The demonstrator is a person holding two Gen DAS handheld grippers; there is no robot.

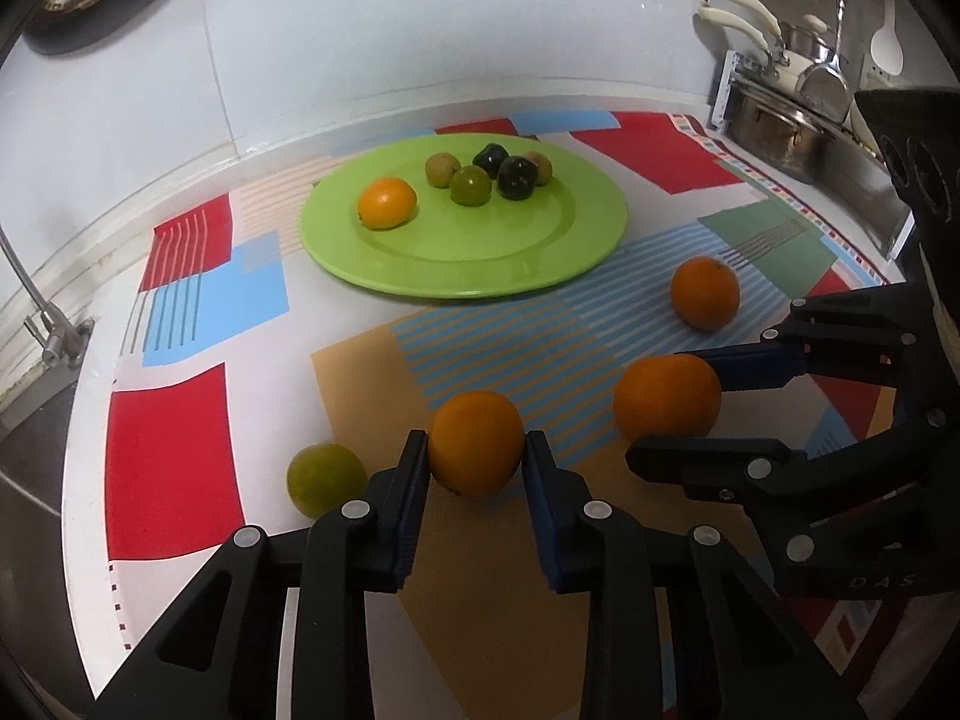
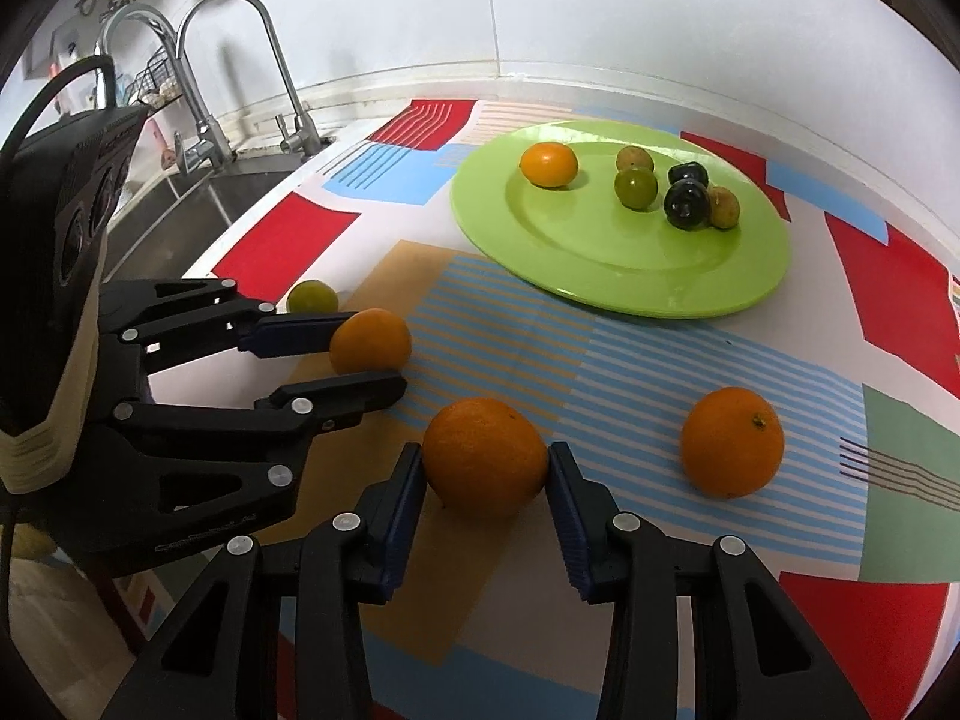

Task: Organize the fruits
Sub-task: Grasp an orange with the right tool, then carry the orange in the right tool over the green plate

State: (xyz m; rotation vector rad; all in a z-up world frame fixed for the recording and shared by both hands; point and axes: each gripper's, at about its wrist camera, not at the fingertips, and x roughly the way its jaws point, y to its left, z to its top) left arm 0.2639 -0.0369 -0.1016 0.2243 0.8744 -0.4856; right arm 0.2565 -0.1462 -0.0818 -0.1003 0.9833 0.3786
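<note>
My left gripper (image 1: 476, 456) is shut on an orange (image 1: 476, 441) low over the patterned mat; it also shows in the right wrist view (image 2: 375, 354). My right gripper (image 2: 485, 468) is shut on a second orange (image 2: 485, 456), seen in the left wrist view too (image 1: 666, 399). A third orange (image 1: 705, 293) lies loose on the mat to the right. A green lime (image 1: 325, 479) lies left of my left gripper. The green plate (image 1: 540, 252) at the back holds a small orange (image 1: 387, 203), green fruits (image 1: 471, 185) and dark fruits (image 1: 517, 177).
A sink with faucets (image 2: 240, 72) lies left of the counter. Pots and utensils (image 1: 792, 102) stand at the back right. A white tiled wall runs behind the plate. The mat (image 1: 174, 444) covers most of the counter.
</note>
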